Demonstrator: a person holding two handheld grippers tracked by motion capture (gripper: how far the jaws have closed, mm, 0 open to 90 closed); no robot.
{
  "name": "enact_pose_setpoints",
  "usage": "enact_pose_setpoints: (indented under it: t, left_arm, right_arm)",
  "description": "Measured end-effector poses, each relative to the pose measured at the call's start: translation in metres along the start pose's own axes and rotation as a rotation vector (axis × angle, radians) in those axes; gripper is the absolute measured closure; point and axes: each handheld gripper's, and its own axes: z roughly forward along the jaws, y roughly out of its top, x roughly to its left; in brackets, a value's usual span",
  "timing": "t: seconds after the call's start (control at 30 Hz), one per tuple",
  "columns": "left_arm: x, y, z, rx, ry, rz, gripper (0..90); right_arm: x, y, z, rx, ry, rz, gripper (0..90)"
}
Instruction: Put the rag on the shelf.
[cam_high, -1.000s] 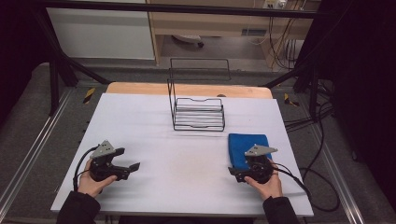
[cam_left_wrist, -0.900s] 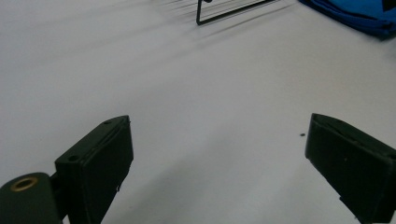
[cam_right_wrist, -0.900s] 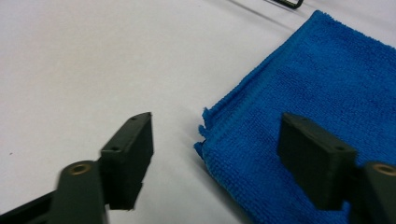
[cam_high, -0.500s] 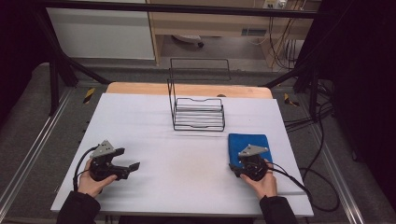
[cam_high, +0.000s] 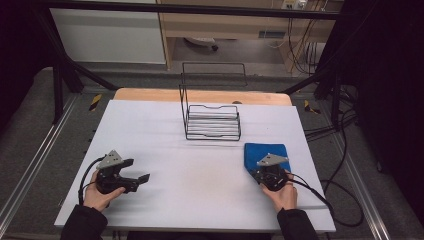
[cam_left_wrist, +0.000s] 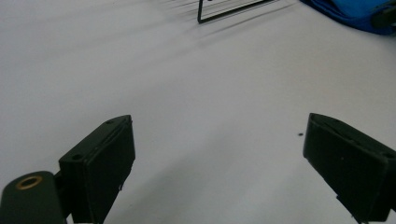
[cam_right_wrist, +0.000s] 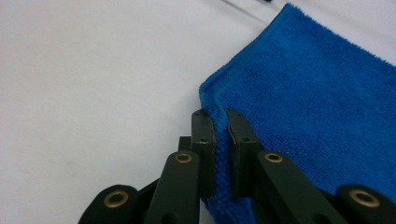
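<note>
A folded blue cloth (cam_high: 265, 151) lies flat on the white table (cam_high: 200, 170) at the right. My right gripper (cam_high: 262, 171) sits at its near left corner. In the right gripper view the jaws (cam_right_wrist: 219, 117) are pinched together on the cloth's hemmed edge (cam_right_wrist: 317, 107), with a fold of fabric between the pads. My left gripper (cam_high: 137, 170) rests on the table at the near left, held by a hand. Its jaws (cam_left_wrist: 219, 135) stand wide apart with only bare table between them.
A black wire rack (cam_high: 212, 122) stands at the table's far middle, with its near corner (cam_left_wrist: 224, 11) in the left gripper view. The cloth's edge (cam_left_wrist: 345, 11) also appears there, top right. Cables trail from both grippers. A wooden strip (cam_high: 150, 95) runs along the far edge.
My right hand has shifted and turned slightly at the cloth's near corner. The left gripper has stayed where it was.
</note>
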Motion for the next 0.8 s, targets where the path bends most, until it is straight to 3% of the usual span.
enact_pose_setpoints:
  t: [0.13,0.33,0.53,0.8]
  left_arm:
    - [0.000,0.000,0.000,0.001,0.001,0.000,9.1]
    - [0.000,0.000,0.000,-0.001,0.001,-0.001,9.2]
    - [0.000,0.000,0.000,0.000,0.002,0.001,9.2]
    - [0.000,0.000,0.000,0.001,0.002,0.000,9.2]
  right_arm:
    - [0.000,0.002,-0.006,-0.030,0.029,0.024,84.1]
    - [0.013,0.009,-0.016,-0.069,0.106,0.031,84.1]
    - [0.031,0.015,-0.017,-0.088,0.182,0.043,84.0]
    - [0.054,0.022,-0.015,-0.093,0.272,0.020,83.8]
